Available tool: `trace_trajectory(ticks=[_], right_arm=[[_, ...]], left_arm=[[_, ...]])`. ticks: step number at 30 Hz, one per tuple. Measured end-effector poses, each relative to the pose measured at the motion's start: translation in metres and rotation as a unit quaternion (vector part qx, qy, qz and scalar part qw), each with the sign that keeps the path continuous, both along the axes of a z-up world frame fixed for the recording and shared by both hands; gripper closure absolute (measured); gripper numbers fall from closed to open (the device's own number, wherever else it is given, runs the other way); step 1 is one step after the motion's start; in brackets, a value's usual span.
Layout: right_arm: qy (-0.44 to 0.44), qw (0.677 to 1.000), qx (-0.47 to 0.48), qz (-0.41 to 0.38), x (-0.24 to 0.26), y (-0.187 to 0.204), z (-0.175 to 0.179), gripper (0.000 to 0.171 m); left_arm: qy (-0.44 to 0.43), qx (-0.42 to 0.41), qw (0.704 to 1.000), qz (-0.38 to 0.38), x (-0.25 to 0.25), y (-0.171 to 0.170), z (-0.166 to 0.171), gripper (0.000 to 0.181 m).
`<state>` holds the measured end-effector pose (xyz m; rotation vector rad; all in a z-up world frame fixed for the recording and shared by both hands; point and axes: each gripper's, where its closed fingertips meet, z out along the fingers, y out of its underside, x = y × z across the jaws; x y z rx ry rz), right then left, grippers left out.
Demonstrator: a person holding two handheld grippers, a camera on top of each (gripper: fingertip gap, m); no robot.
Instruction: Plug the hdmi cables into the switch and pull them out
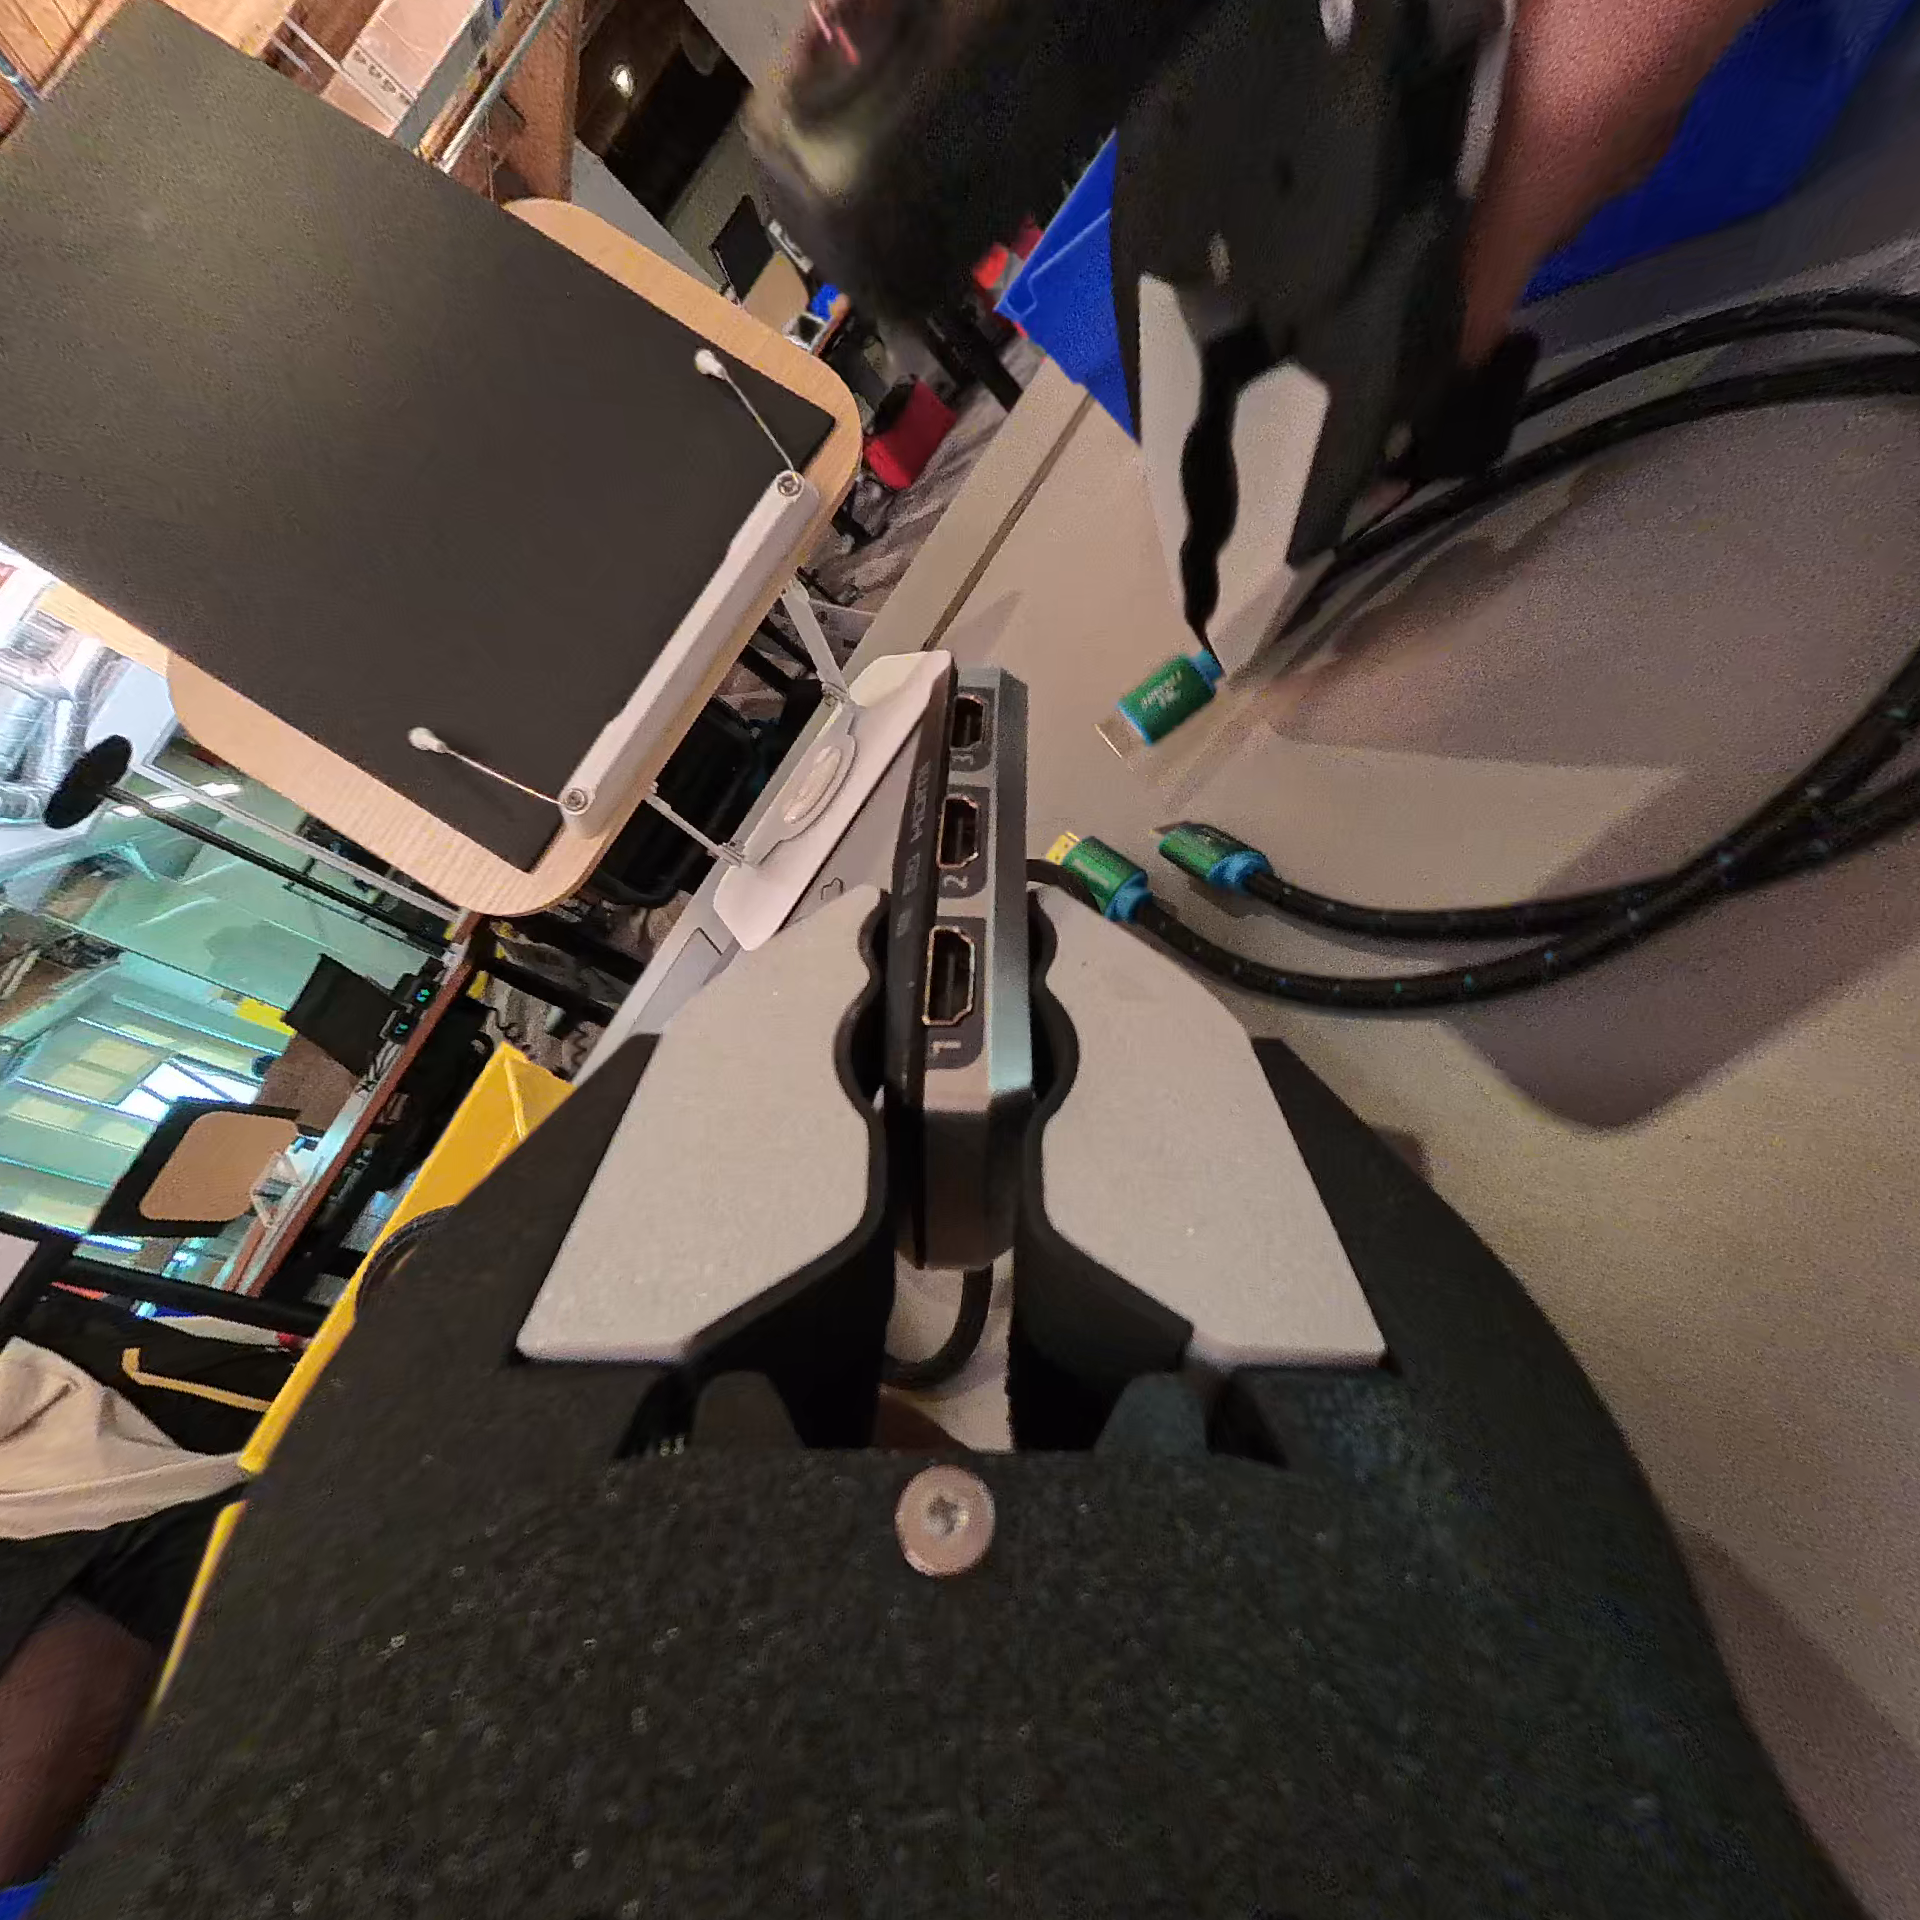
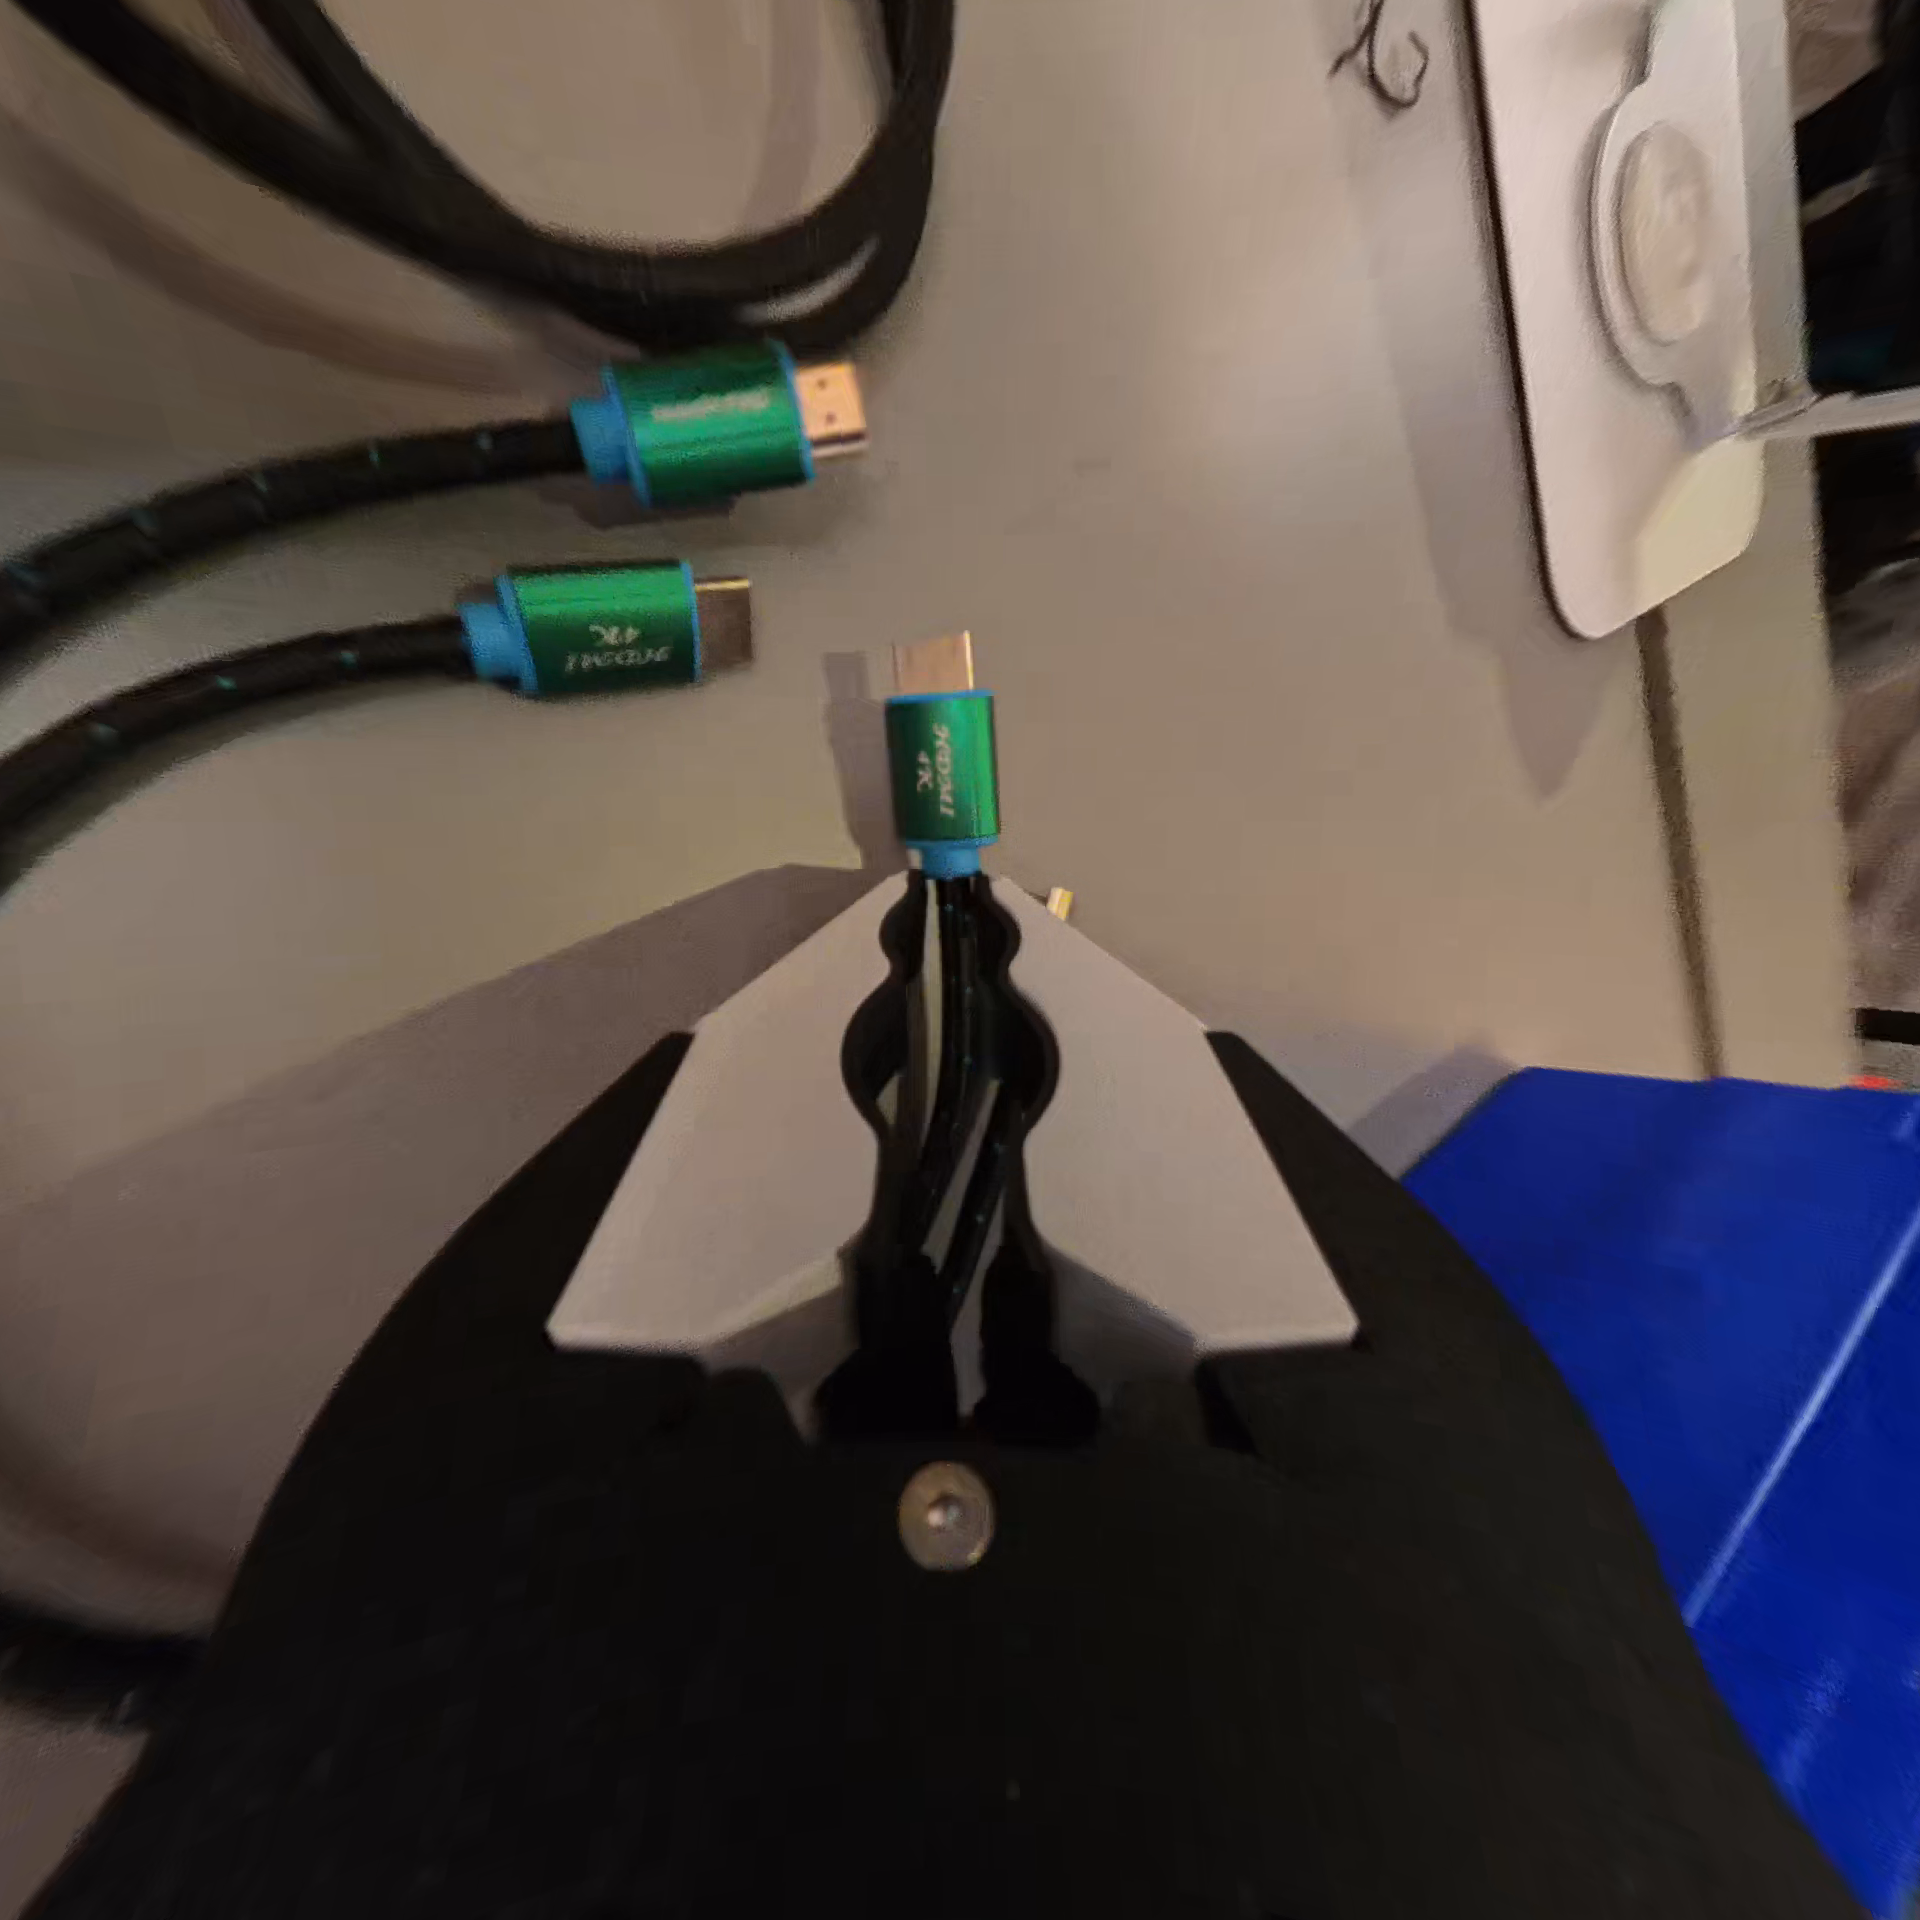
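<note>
My left gripper (image 1: 956,1049) has its jaws clamped on the switch (image 1: 961,997), held above the desk (image 1: 1558,1351) with all three ports empty; my right gripper (image 2: 951,894) pinches a cable (image 2: 961,997) just behind its plug (image 2: 940,769); I should square the plug to a port before pushing.

The switch (image 1: 961,997) has a dark, brushed-looking metal shell with a soft sheen, and its ports are rimmed in gold-coloured metal. The hdmi cables (image 2: 239,509) wear a black woven braid flecked with blue, ending in glossy green metallic plug housings (image 2: 707,424) with smooth blue plastic collars and shiny gold tips. Each hand-held gripper (image 2: 948,904) is grainy matt black plastic with smooth pale grey finger faces; the desk (image 2: 1195,520) is smooth, matt grey.
</note>
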<state>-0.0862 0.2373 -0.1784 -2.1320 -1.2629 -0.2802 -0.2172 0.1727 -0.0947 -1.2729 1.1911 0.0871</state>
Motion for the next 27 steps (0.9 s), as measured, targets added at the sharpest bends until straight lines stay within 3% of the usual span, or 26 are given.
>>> trace_trajectory(ticks=[7, 11, 14, 17, 21, 24, 27], right_arm=[[0.196, 0.977, -0.081, 0.02, -0.017, -0.057, 0.061, 0.168], [0.25, 0.964, -0.085, 0.021, -0.014, -0.075, 0.069, 0.171], [0.208, 0.977, -0.029, -0.016, 0.005, -0.067, 0.063, 0.171], [0.257, 0.966, -0.022, -0.014, -0.009, -0.077, 0.067, 0.171], [0.334, 0.935, -0.116, -0.027, -0.051, -0.098, 0.035, 0.135], [0.269, 0.958, -0.075, -0.072, -0.043, -0.077, 0.009, 0.127], [0.159, 0.982, 0.017, -0.098, -0.005, -0.057, 0.009, 0.129]], left_arm=[[0.036, 0.048, 0.998, 0.018, 0.002, 0.002, -0.005, 0.159], [0.04, 0.073, 0.996, 0.034, 0.004, 0.001, 0.003, 0.159], [0.035, 0.076, 0.996, 0.033, 0.008, -0.001, 0.006, 0.159], [0.035, 0.075, 0.996, 0.034, 0.008, -0.001, 0.007, 0.159], [0.024, 0.071, 0.997, 0.034, 0.006, -0.001, 0.01, 0.159], [0.019, 0.066, 0.997, 0.037, 0.003, 0.001, 0.011, 0.159], [0.023, 0.065, 0.997, 0.037, -0.001, 0.001, 0.008, 0.159]])
